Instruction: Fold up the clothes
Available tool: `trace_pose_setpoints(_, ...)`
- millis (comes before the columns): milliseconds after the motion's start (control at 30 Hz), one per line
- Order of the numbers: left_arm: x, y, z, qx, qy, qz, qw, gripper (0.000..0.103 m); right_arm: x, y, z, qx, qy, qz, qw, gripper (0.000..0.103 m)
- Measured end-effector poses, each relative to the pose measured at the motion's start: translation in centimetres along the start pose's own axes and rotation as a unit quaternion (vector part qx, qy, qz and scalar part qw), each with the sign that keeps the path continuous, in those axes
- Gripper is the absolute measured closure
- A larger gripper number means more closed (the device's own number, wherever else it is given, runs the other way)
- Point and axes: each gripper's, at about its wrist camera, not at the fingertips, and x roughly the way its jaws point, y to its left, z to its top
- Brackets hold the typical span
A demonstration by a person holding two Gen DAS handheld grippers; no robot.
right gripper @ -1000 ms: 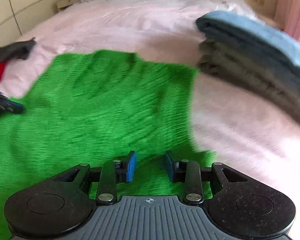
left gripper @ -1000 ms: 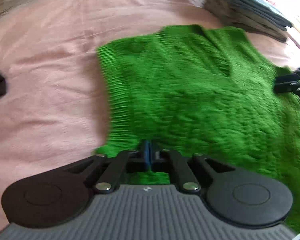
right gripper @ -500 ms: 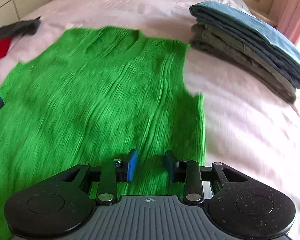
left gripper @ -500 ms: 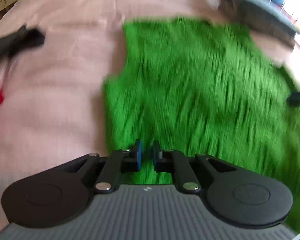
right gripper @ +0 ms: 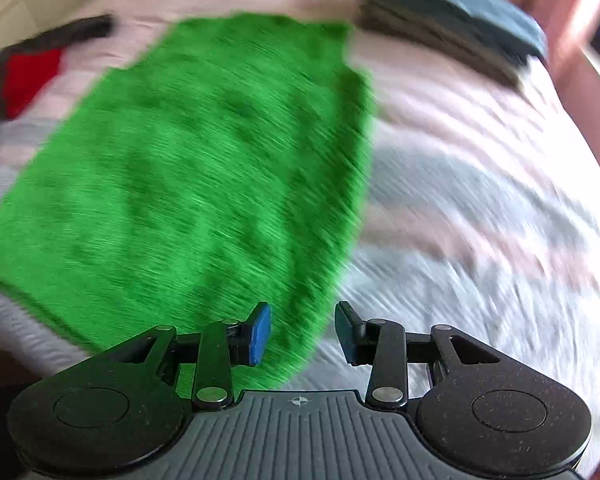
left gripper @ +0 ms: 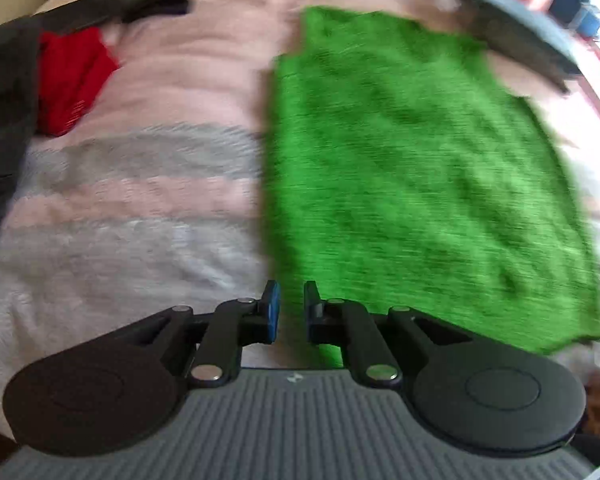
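A bright green knitted vest point(left gripper: 416, 168) lies flat on the pink and grey striped bedcover point(left gripper: 140, 200), its neckline at the far end. My left gripper point(left gripper: 288, 312) hovers at the vest's near left corner, open a little, with nothing between its fingers. In the right wrist view the same green vest point(right gripper: 204, 168) fills the left half. My right gripper point(right gripper: 303, 332) stands open wide above the vest's near right edge and holds nothing. Both views are blurred by motion.
A stack of folded clothes point(right gripper: 452, 28), blue on top, sits at the far right of the bed, also the folded stack point(left gripper: 520, 36). A red garment point(left gripper: 72, 80) and dark grey clothes point(left gripper: 8, 92) lie in a heap at the far left.
My left gripper has let go of the vest's edge and opened. Both grippers have pulled back toward the near hem, and the right one has opened wider. The vest now lies flat.
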Motion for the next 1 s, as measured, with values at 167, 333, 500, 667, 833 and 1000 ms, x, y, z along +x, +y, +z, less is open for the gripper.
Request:
trace_pose_setpoints(167, -0.1, -6.0, -2.7, 0.153, 0.013, -0.045, 0.987, 0.088, -0.4, 5.6, -1.3, -0.135, -0.008, 0.035, 0.99, 0.064)
trace_pose_setpoints(333, 0.2, -9.2, -4.9, 0.236, 0.005, -0.038, 0.971, 0.08, -0.1, 9.6, -4.2, -0.221, -0.018, 0.049, 0.974, 0.064)
trace_pose_setpoints(500, 0.7, -10.6, -5.5, 0.278, -0.001, -0.033, 0.96, 0.077, 0.5, 11.2, -4.8, -0.264, -0.03, 0.05, 0.963, 0.064)
trace_pose_setpoints(667, 1.0, -11.2, -5.9, 0.31, 0.0, -0.02, 0.9505, 0.075, 0.7, 12.3, -4.9, -0.296, -0.036, 0.058, 0.953, 0.064)
trace_pose_setpoints(833, 1.1, -11.9, -6.5, 0.347, 0.003, -0.008, 0.938, 0.075, 0.4, 12.8, -5.2, -0.322, -0.04, 0.065, 0.944, 0.064)
trace_pose_setpoints(1000, 1.7, -12.5, -7.1, 0.391, 0.004, 0.003, 0.9203, 0.073, 0.8, 12.9, -5.0, -0.328, -0.041, 0.054, 0.942, 0.064)
